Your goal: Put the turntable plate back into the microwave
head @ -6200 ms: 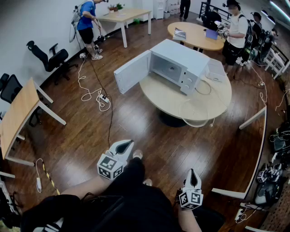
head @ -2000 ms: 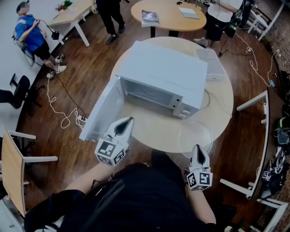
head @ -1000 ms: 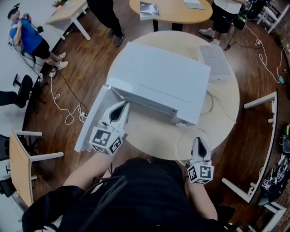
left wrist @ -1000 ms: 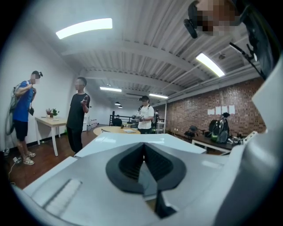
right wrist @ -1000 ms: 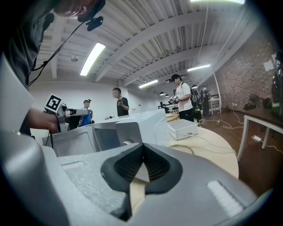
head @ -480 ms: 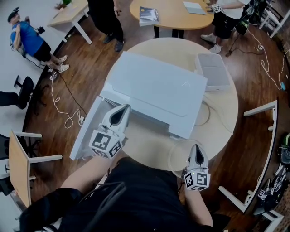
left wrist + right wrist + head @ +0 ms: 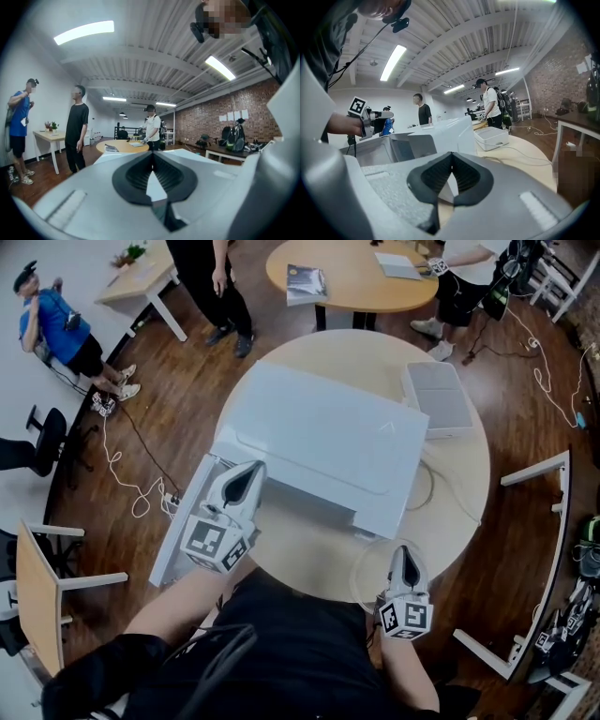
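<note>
Left gripper [image 7: 246, 477] and right gripper [image 7: 405, 555] are shown closed.
Turntable plate [image 7: 369, 570] is seen at microwave's [image 7: 323, 437] five o'clock, under right gripper.

White box [image 7: 436, 399] and looped cable [image 7: 433, 488] on round table [image 7: 469, 465]; magazine [image 7: 306, 284] on farther table [image 7: 366, 282]

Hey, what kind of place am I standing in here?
Probably an open-plan office or lab workspace: a black swivel office chair, a round light wooden work table, and white power cables trailing across the dark wooden floor.
</note>
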`<state>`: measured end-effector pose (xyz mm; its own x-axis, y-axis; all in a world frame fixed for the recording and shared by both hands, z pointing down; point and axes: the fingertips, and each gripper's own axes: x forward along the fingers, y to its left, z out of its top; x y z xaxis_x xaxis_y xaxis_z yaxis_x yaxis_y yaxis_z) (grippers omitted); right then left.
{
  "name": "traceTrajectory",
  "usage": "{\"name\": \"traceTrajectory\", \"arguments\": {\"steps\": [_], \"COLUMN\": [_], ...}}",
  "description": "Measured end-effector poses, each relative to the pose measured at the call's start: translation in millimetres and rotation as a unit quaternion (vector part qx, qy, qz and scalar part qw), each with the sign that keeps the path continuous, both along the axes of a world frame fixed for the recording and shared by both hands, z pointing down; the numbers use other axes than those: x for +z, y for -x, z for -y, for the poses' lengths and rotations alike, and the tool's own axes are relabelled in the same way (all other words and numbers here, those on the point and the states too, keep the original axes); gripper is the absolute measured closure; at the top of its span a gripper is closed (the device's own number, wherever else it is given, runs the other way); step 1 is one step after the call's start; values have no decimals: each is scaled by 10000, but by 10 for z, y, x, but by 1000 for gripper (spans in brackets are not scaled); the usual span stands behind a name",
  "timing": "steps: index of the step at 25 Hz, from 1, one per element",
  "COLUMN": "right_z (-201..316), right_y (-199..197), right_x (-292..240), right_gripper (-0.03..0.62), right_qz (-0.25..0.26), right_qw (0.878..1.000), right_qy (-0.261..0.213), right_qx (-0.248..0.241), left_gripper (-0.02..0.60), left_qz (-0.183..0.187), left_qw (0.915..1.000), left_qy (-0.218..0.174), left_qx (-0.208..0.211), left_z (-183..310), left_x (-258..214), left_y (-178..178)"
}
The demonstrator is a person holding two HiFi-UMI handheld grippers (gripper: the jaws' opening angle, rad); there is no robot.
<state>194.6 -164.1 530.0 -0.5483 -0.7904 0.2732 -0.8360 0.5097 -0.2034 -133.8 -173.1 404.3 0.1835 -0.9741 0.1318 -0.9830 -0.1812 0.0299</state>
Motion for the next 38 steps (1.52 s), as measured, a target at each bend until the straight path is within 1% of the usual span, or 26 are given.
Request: {"name": "traceTrajectory", "arguments": {"steps": [4, 10, 14, 19, 26, 30, 33, 35, 38], "right_z": [-62, -146, -181, -314, -589, -698, -760, -813, -924], "right_y": [107, 233, 320, 504, 559, 602, 634, 627, 623], "right_x": [-64, -163, -208, -270, -311, -417, -445, -455, -460], "right_gripper": [592, 592, 592, 592, 592, 592, 592, 592, 592], "right_qz": [-47, -106, -180, -289, -510, -600, -583, -582, -747], "right_qw": [9998, 9987, 9979, 9969, 9923, 9892, 9874, 9859, 9844], "right_qy": [-95, -226, -298, -340, -292, -332, -316, -324, -329], "right_qx": [178, 446, 554, 656, 1094, 1292, 1439, 1533, 1556], "left_gripper": [575, 575, 575, 575, 575, 575, 575, 575, 575], "left_qz": [-139, -234, -359, -553, -749, -956, -1040, -1120, -1297], "left_qw": [9997, 9984, 9972, 9935, 9844, 9792, 9760, 9726, 9655], "left_qy": [-114, -126, -22, 123, 113, 35, -12, -13, 20], "left_qx": [175, 495, 663, 984, 1590, 1787, 1914, 2035, 2258], "left_z": [12, -68, -148, -271, -349, -358, -382, -405, -463], "left_x": [-25, 18, 108, 224, 229, 179, 147, 134, 80], "left_y": [79, 174, 211, 233, 186, 215, 229, 190, 82]}}
